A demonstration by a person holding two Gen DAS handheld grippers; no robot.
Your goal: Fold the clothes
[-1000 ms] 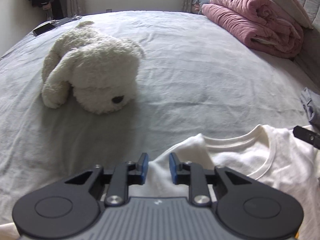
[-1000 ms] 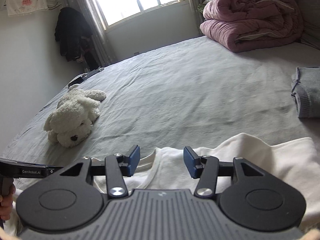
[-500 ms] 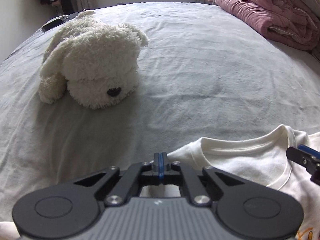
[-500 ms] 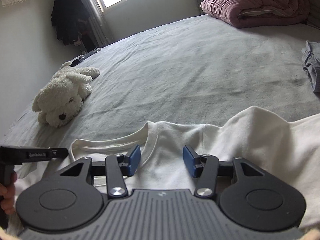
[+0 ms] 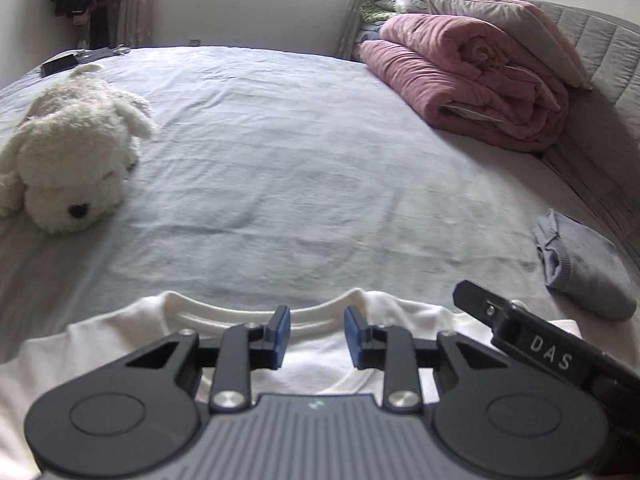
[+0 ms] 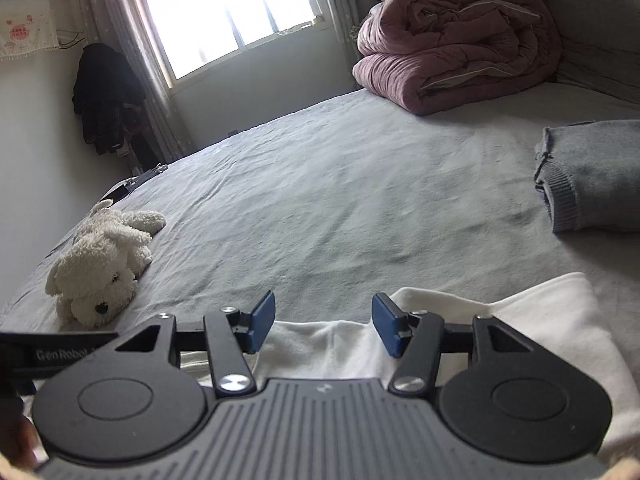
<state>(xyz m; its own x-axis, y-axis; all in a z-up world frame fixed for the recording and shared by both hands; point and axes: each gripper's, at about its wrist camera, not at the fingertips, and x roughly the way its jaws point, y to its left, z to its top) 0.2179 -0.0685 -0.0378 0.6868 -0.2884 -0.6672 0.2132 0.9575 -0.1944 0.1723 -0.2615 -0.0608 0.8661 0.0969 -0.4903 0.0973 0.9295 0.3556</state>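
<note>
A white T-shirt (image 5: 120,332) lies flat on the grey bed sheet (image 5: 300,180), collar away from me. My left gripper (image 5: 317,336) is open and empty, over the shirt just behind the collar (image 5: 236,314). My right gripper (image 6: 322,326) is open and empty, over the shirt's right shoulder area (image 6: 540,320). The right gripper's finger shows at the right of the left wrist view (image 5: 520,336). The left gripper's finger shows at the left edge of the right wrist view (image 6: 60,346).
A white plush dog (image 5: 68,160) lies on the left of the bed. A folded grey garment (image 5: 580,268) lies at the right. A rolled pink quilt (image 5: 472,80) and pillows are stacked at the far right. A dark object (image 5: 60,64) sits at the far left corner.
My left gripper, shut half a second ago at the shirt's left shoulder, has opened and moved right to the collar. My right gripper stayed open and shifted towards the shirt's right shoulder.
</note>
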